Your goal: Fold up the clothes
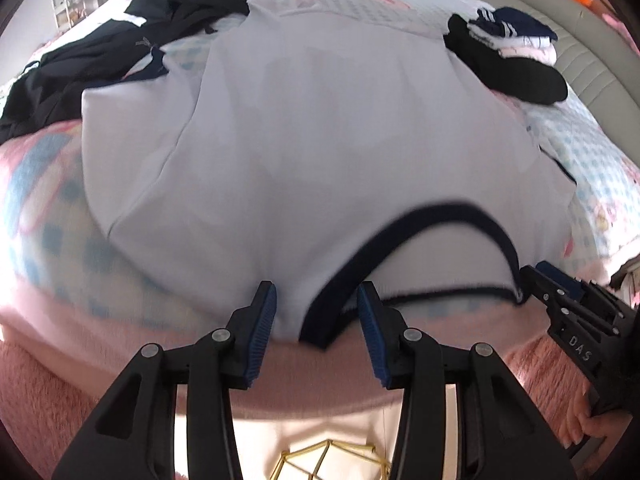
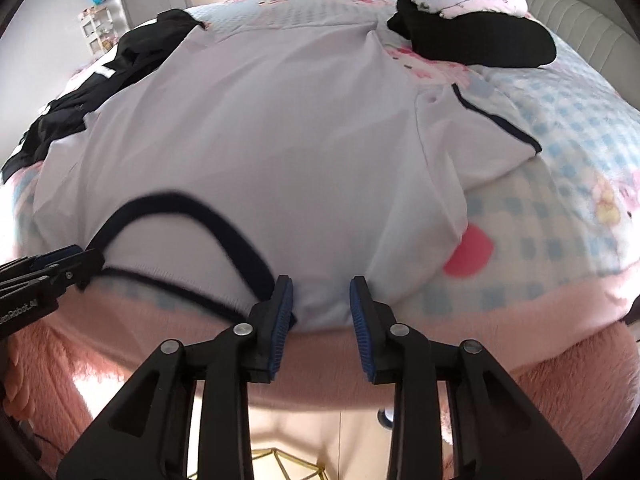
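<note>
A bed (image 2: 560, 128) with pink-checked bedding, padded headboard (image 1: 576, 24), white shelf (image 2: 94, 28) by the wall.

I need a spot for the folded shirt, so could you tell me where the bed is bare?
Bare quilt lies right of the white shirt, below the folded stack. The far strip beyond the shirt is free too. The left side is crowded with dark clothes.

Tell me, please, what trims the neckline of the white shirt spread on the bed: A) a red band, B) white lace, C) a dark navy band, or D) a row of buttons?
C: the white shirt has a dark navy band curving round its neck opening near the bed's edge.
</note>
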The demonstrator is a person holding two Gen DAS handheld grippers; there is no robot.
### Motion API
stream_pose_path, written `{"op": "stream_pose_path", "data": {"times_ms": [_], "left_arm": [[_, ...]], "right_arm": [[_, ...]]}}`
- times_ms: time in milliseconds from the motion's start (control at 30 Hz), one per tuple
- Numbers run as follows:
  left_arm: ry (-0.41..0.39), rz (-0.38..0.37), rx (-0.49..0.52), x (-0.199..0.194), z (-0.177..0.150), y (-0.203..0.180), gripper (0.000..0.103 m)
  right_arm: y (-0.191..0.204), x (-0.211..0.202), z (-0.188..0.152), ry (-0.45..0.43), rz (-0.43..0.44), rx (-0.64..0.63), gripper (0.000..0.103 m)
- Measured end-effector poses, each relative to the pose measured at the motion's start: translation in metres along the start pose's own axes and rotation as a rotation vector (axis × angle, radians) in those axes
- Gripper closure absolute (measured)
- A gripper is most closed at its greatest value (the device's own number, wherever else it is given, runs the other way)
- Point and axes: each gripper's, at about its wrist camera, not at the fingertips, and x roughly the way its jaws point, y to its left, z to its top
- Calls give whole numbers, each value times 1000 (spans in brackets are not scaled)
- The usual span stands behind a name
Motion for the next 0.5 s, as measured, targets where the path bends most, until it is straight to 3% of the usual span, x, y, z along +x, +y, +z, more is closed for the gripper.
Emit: {"op": "stream_pose_path", "data": {"times_ms": [67, 200, 300, 367, 500], "left_arm": [[-28, -60, -16, -13, 0, 1, 59], [-134, -68, -20, -24, 16, 3, 59], [-94, -36, -45, -8, 24, 6, 59], [-38, 7, -38, 0, 19, 10, 59], [-22, 17, -3, -3, 0, 10, 59]], "right_arm": [[-5, -6, -5, 7, 38, 14, 68], [-26, -21, -6, -47, 48, 100, 68], [-30, -23, 7, -98, -24, 98, 68], [-29, -15, 14, -75, -21, 81, 68], [-32, 5, 4, 16, -23, 81, 61]]}}
